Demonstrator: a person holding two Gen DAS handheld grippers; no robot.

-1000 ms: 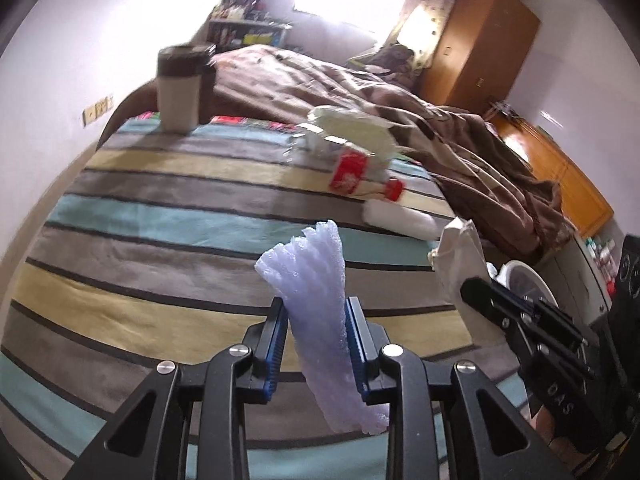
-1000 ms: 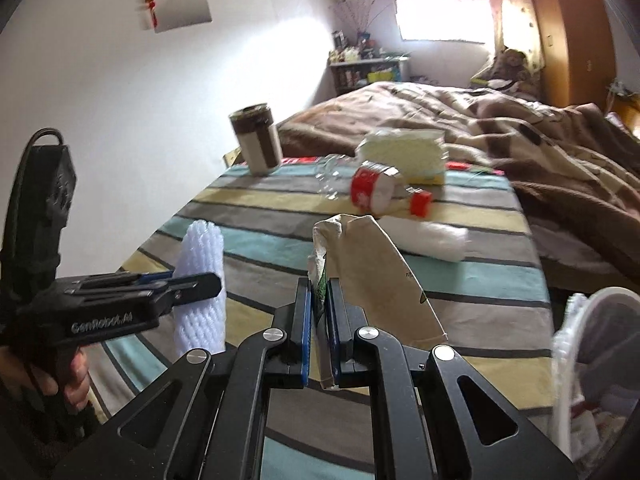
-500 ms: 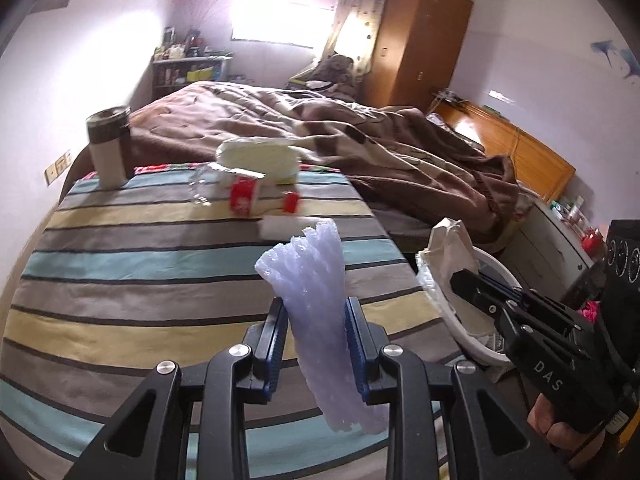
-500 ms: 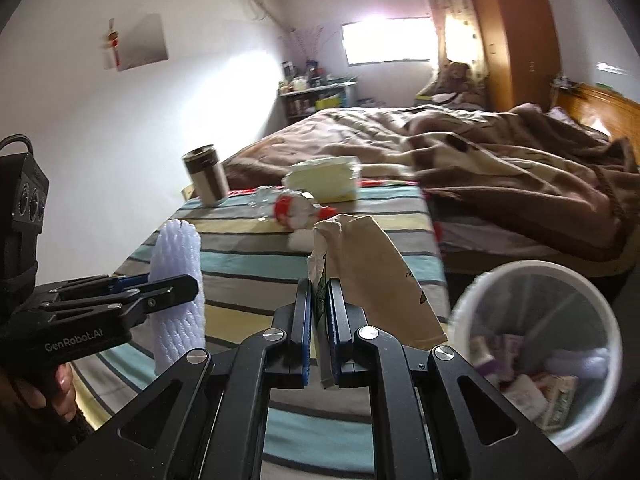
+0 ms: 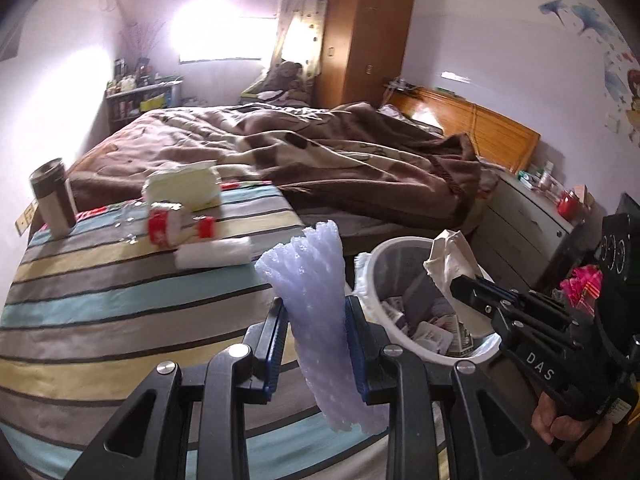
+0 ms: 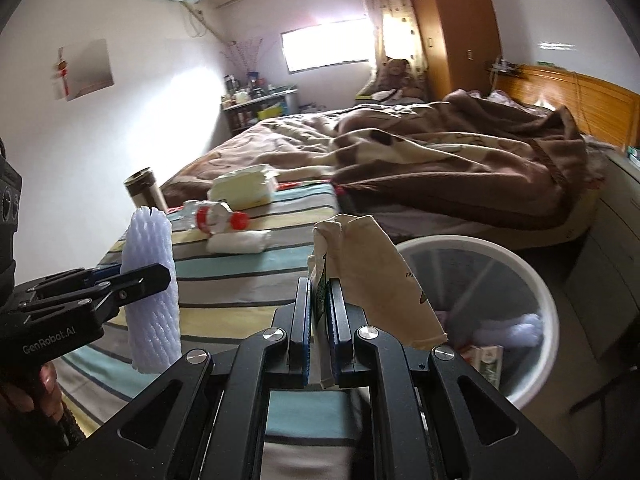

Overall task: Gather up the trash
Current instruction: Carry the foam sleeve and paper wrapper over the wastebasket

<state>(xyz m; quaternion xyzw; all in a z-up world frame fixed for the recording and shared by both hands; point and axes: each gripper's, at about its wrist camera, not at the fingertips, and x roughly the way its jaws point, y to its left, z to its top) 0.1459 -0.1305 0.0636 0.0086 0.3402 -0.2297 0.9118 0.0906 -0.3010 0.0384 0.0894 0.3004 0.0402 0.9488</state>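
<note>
My left gripper (image 5: 316,324) is shut on a white foam net sleeve (image 5: 316,304), held upright above the striped table's right edge; the sleeve also shows in the right wrist view (image 6: 150,292). My right gripper (image 6: 319,308) is shut on a beige paper bag (image 6: 376,276), held over the rim of the white trash bin (image 6: 536,280). The bin (image 5: 370,276) stands on the floor right of the table and holds paper scraps. On the table lie a plastic bottle with a red cap (image 5: 176,224), a white roll (image 5: 212,254) and a yellowish tissue pack (image 5: 184,188).
A steel and black tumbler (image 5: 50,200) stands at the table's far left corner. A bed with a brown blanket (image 5: 340,152) lies behind the table and bin. A grey dresser (image 5: 524,220) stands right of the bin.
Both grippers have swung right, away from the table middle towards the trash bin, each still holding its item. The bin has come fully into both views.
</note>
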